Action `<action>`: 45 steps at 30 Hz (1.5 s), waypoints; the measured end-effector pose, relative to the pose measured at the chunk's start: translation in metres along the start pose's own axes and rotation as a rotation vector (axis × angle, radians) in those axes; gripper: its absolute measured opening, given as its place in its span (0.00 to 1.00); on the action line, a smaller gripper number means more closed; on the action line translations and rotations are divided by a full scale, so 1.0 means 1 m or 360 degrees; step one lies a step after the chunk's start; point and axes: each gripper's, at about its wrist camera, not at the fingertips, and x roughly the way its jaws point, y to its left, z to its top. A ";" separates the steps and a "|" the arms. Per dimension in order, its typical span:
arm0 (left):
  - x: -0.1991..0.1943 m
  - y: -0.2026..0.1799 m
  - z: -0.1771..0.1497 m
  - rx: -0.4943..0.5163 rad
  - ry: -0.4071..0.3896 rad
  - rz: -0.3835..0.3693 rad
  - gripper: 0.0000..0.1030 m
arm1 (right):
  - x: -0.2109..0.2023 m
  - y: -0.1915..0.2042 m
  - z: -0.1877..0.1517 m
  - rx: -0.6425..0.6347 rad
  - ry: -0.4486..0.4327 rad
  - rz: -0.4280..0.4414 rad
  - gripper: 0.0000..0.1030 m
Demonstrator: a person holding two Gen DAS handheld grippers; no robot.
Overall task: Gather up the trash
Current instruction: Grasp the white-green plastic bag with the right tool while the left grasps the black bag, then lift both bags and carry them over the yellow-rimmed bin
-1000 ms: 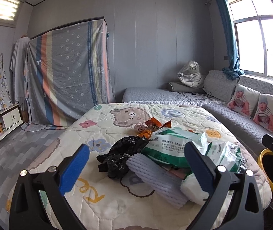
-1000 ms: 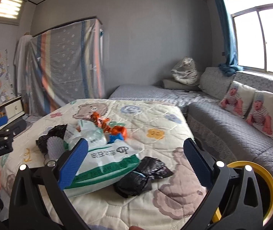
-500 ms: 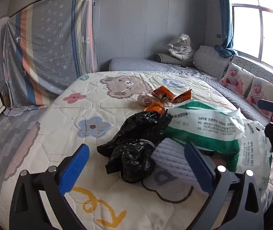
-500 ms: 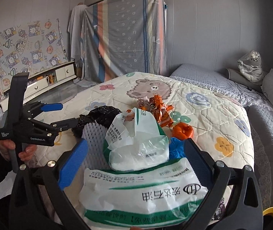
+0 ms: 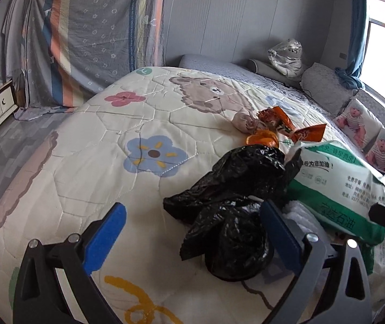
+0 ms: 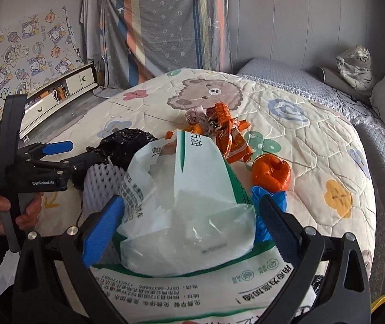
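Observation:
A heap of trash lies on the bed quilt (image 5: 89,145). My left gripper (image 5: 192,232) is open, its jaws on either side of a crumpled black plastic bag (image 5: 230,202), low over it. A white-green printed bag (image 5: 338,186) lies to its right, on white foam netting (image 5: 300,216). My right gripper (image 6: 189,224) is open around a white-green plastic bag (image 6: 189,208). Orange wrappers (image 6: 227,135), an orange lump (image 6: 270,172) and a blue scrap (image 6: 265,213) lie beyond it. The left gripper (image 6: 57,156) shows in the right wrist view by the black bag (image 6: 124,143).
A larger printed sack (image 6: 192,289) lies under the right gripper. A yellow bin rim (image 6: 381,299) shows at the bed's right edge. A grey sofa with baby-print cushions (image 5: 362,124) runs along the right. A low cabinet (image 6: 65,86) stands on the left.
Both grippers have moved in closer and lower over the trash heap. The left now straddles the black bag, the right straddles the white-green bag. Both stay open.

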 end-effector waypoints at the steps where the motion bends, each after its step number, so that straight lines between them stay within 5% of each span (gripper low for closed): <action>1: 0.003 0.001 0.002 -0.0012 0.0007 -0.0007 0.93 | 0.004 -0.002 0.002 0.0015 0.0018 0.0012 0.92; 10: 0.048 -0.008 0.022 0.0014 0.0145 -0.0024 0.91 | 0.035 -0.001 0.011 0.0061 0.0115 0.0104 0.90; 14: 0.064 -0.001 0.028 -0.0061 0.0211 -0.0042 0.81 | 0.045 -0.008 0.009 0.0102 0.0171 0.0096 0.66; 17: 0.067 -0.004 0.029 -0.0040 0.0212 -0.0033 0.66 | 0.047 -0.012 0.008 0.0125 0.0184 0.0102 0.57; 19: 0.068 -0.006 0.030 -0.0026 0.0211 -0.0046 0.48 | 0.044 -0.011 0.008 0.0115 0.0165 0.0105 0.49; 20: 0.068 -0.006 0.031 -0.0029 0.0211 -0.0050 0.44 | 0.043 -0.010 0.009 0.0106 0.0156 0.0095 0.30; 22: 0.069 -0.005 0.031 -0.0053 0.0220 -0.0069 0.27 | 0.042 -0.009 0.009 0.0097 0.0141 0.0080 0.28; 27: 0.064 0.000 0.033 -0.0117 0.0190 -0.0087 0.10 | 0.038 -0.011 0.011 0.0122 0.0101 0.0085 0.23; 45: 0.018 -0.002 0.050 -0.0134 -0.0037 -0.0039 0.06 | -0.018 -0.020 0.028 0.0121 -0.0181 -0.0016 0.16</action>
